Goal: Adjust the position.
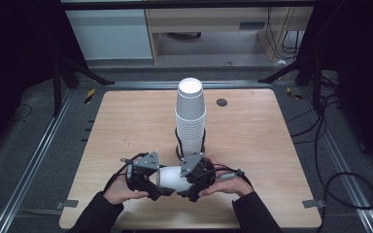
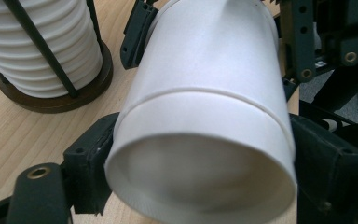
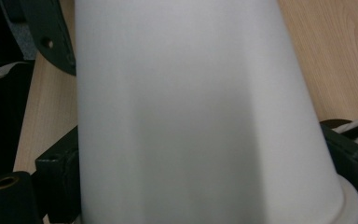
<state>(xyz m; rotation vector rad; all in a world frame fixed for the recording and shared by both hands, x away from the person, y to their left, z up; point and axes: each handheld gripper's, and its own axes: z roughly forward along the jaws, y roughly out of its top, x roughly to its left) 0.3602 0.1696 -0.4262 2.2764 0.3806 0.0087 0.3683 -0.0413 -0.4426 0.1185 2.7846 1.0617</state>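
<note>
1. Holding my left gripper (image 1: 161, 190) near the front edge of the bench (image 1: 126, 126), I see its jaws pressed on either side of a white paper cup (image 1: 172, 177), at the cup's closed base end in the left gripper view.
2. Between my two hands the cup lies on its side, off the wood, carried by both grippers.
3. My right gripper (image 1: 184, 191) is clamped on the same cup; in the right gripper view its jaws sit against the wall just above the rolled rim.
4. Behind the grippers, toward the middle of the bench, a tall stack of white cups (image 1: 190, 116) stands upside down in a dark wire holder (image 1: 190, 151) with a round base.
5. Near the back edge, right of the stack, I see a small dark round disc (image 1: 222, 102) set in the wood.
</note>
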